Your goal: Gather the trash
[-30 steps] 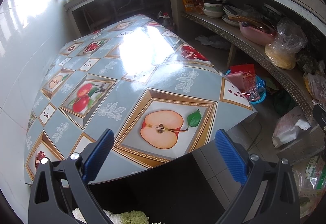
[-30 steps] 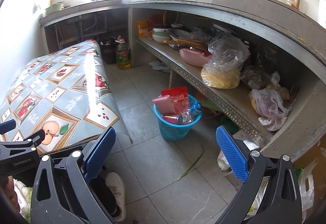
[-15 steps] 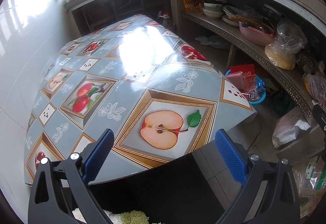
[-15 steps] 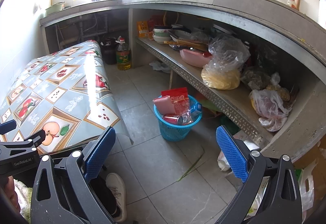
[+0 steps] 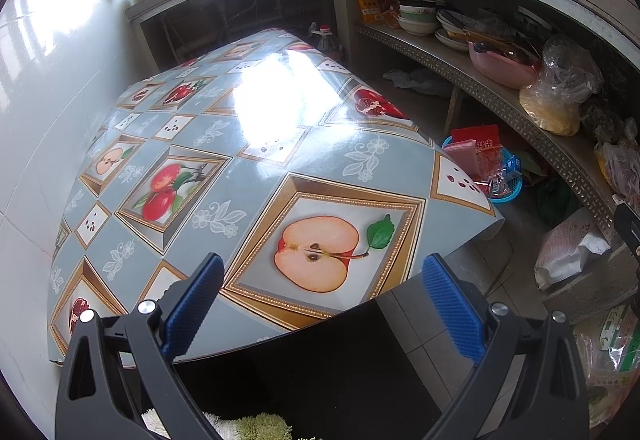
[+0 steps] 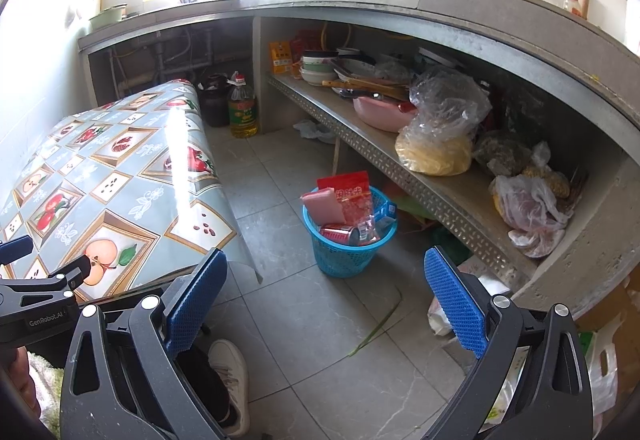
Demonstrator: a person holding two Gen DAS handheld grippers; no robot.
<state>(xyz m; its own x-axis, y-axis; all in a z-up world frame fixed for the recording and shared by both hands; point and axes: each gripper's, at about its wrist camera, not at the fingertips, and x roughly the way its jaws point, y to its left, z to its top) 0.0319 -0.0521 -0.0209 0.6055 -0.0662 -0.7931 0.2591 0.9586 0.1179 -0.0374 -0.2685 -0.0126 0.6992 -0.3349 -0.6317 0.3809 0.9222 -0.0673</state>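
Left tongs (image 5: 322, 304) spread wide, empty, above the tabletop's (image 5: 248, 180) near edge. Right tongs (image 6: 326, 300) equally wide, empty, over bare floor (image 6: 304, 324) beside the tabletop. Blue basket (image 6: 347, 250), full of trash, stands on open floor between tabletop and shelf (image 6: 448, 196).

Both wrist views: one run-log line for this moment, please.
left gripper: open, empty, over table | right gripper: open, empty, facing blue basket | basket: holds trash, on floor
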